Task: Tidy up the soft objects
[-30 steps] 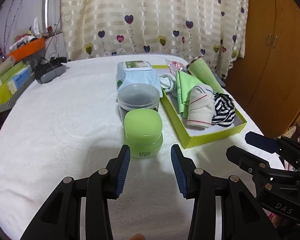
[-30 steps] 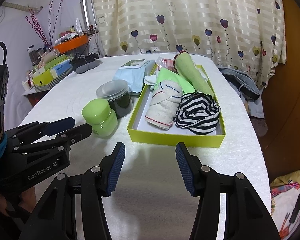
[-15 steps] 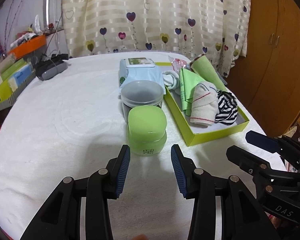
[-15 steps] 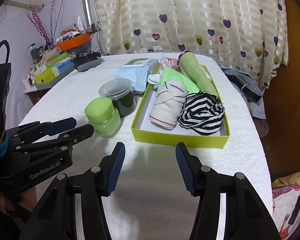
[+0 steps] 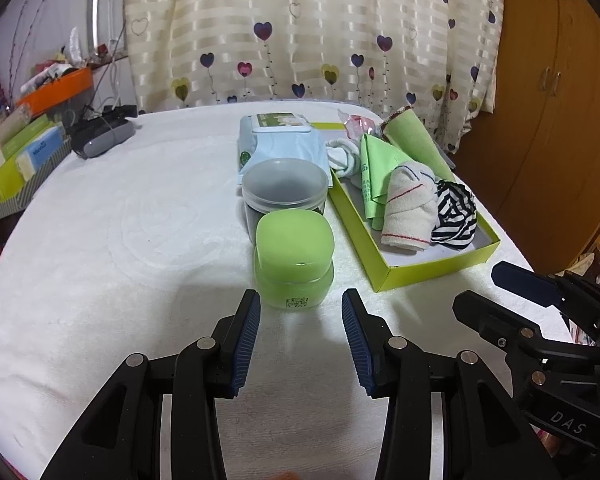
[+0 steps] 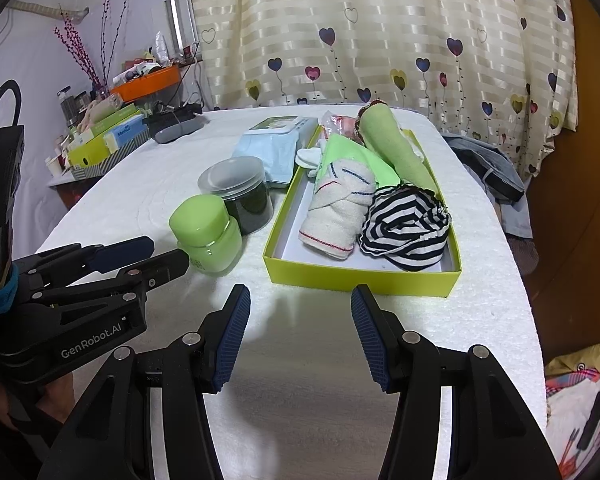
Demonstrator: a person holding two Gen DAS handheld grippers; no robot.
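A yellow-green box (image 6: 360, 280) (image 5: 432, 270) on the white table holds soft items: a cream rolled cloth (image 6: 340, 208) (image 5: 410, 210), a black-and-white striped cloth (image 6: 404, 228) (image 5: 454, 212), green cloths (image 6: 392, 148) (image 5: 374, 164) and a white sock (image 5: 344, 156). My left gripper (image 5: 300, 308) is open and empty, just short of a green jar (image 5: 294, 258) (image 6: 204, 232). My right gripper (image 6: 300, 304) is open and empty, in front of the box's near wall.
A dark jar with a clear lid (image 5: 284, 190) stands behind the green jar. A blue wipes pack (image 5: 280, 140) lies further back. Boxes and an orange tray (image 6: 148, 80) sit at the far left. A wooden wardrobe (image 5: 548, 100) stands on the right.
Both grippers have drawn back slightly from the table items and stayed open. The objects have not moved.
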